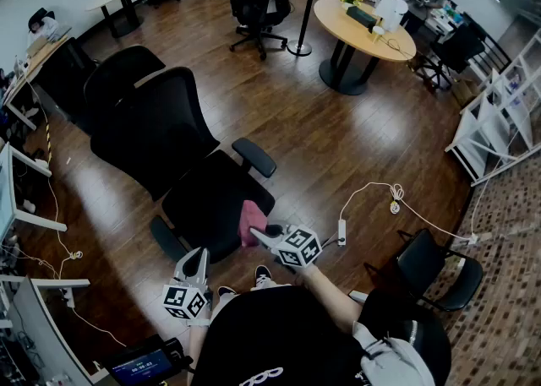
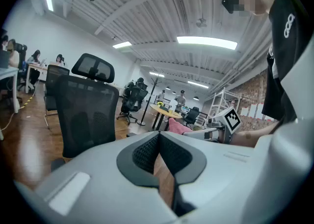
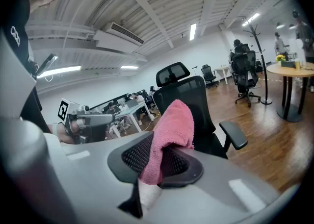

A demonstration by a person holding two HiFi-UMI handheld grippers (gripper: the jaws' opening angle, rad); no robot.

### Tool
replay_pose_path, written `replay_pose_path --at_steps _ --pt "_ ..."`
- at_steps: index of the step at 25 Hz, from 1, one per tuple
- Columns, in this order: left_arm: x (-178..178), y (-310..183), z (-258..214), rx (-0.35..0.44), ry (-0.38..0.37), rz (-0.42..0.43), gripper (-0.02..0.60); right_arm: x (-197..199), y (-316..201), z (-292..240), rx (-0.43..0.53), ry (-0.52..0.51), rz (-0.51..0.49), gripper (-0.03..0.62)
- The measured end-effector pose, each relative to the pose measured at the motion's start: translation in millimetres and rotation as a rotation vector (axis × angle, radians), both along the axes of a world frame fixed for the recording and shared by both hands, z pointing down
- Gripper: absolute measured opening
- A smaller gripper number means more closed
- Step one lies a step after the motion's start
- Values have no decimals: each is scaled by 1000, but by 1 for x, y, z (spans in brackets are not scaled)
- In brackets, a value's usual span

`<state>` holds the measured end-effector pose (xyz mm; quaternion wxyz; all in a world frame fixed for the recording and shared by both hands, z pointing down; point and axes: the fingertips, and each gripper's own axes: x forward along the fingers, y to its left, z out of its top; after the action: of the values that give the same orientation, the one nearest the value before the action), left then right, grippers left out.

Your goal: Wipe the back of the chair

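On the dark brown plank floor (image 1: 338, 135), at about ten o'clock from the middle of the head view, stands the black office chair (image 1: 161, 135). It has a tall, curved mesh back with a separate headrest on top, padded armrests, and a broad cushioned seat turned toward the person at five o'clock. Far off at one o'clock is a round, pale wooden table on a dark pedestal (image 1: 363, 29). The grey plastic right gripper (image 1: 260, 236) hangs at the seat's near edge, at five o'clock from the chair back and well apart from it. Its ribbed black jaws are clamped on a fluffy pink terry cloth (image 3: 169, 135), which bulges up above them in a soft fold. Whether the cloth touches the seat cannot be told. The matching left gripper (image 1: 197, 256) is lower, at seven o'clock from the seat. Its jaws are pressed together with nothing between them.
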<state>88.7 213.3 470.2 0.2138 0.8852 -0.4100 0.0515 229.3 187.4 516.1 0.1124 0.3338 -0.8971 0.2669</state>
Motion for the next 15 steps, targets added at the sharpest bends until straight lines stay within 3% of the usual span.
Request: replay_pose_path --at_steps 7,15 --pt "8 -7 -2 16 -42 7 -8 12 -18 3 -1 16 -13 43" --pt "-15 -29 11 14 0 10 -8 -7 -29 13 -8 40 2 43"
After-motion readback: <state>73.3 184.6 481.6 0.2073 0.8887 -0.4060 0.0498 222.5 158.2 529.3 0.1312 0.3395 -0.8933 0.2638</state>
